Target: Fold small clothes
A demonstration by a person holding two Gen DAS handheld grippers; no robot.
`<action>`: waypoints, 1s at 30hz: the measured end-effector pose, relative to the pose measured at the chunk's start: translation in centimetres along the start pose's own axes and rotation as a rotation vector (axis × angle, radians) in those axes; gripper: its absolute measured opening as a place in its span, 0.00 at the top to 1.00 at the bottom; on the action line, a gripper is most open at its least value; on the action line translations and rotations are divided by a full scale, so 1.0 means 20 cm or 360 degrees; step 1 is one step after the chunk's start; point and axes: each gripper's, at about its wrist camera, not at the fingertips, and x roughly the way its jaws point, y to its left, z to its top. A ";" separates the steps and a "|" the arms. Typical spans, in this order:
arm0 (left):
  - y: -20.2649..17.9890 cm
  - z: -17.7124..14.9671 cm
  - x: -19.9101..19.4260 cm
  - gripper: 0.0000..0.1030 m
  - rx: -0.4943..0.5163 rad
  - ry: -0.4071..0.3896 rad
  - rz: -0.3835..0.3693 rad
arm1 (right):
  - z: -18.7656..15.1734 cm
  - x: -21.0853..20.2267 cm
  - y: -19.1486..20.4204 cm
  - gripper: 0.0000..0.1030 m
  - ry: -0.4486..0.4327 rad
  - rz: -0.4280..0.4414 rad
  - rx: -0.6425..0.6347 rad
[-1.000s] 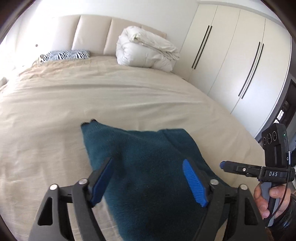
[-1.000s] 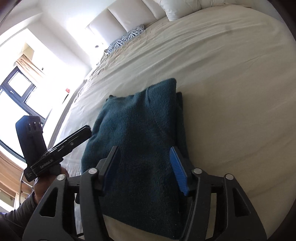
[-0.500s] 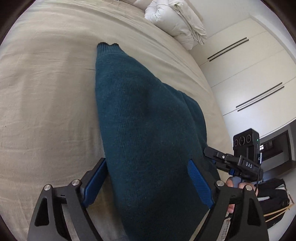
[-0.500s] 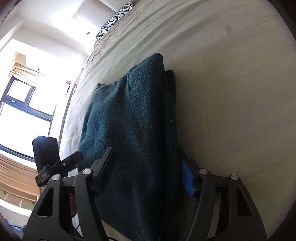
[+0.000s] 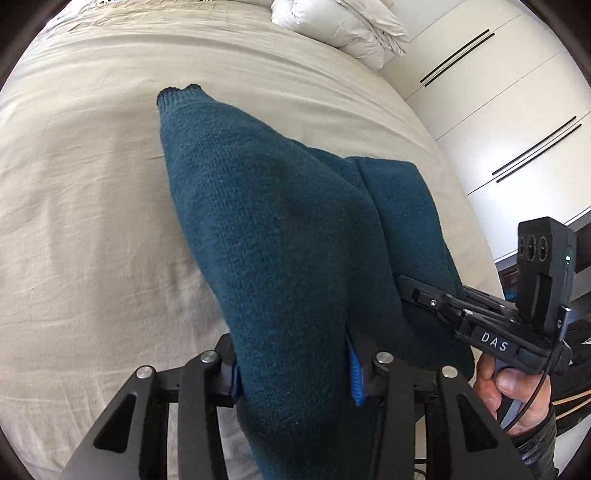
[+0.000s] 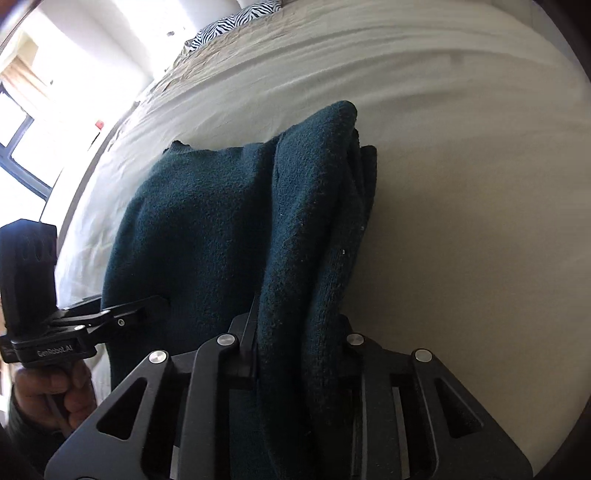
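1. Dark teal knitted sweater [image 5: 280, 236], partly folded, lies on the beige-sheeted bed [image 5: 85, 206]; its ribbed cuff or hem end points toward the head of the bed, and its near edge is bunched upward.
2. Left tongs [image 5: 293, 373]: the jaws have just been closing and now pinch a thick fold of the sweater's near edge, blue pads [image 5: 355, 373] pressing the knit from both sides.
3. Right tongs [image 6: 295, 343]: the jaws have likewise just been closing and pinch the stacked layers along the sweater's right edge; the cloth fills the gap between them.
4. In the left wrist view the right tongs appear to the right of the sweater, their black tip touching its side, carried by a hand [image 5: 506, 391] gripping the handle.
5. In the right wrist view the left tongs appear to the left of the sweater, tip against the knit, held by the other hand [image 6: 48, 398].
6. Beyond the sweater: folded white duvet [image 5: 340, 26] and zebra-striped pillow [image 6: 236, 18] at the head of the bed.
7. White wardrobe doors [image 5: 517, 110] with thin black handles stand to the right of the sweater.
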 end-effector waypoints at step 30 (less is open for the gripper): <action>0.55 -0.91 -0.66 0.41 -0.0086 -0.0093 0.0126 | -0.98 -0.01 0.81 0.76 0.0011 0.0306 0.0028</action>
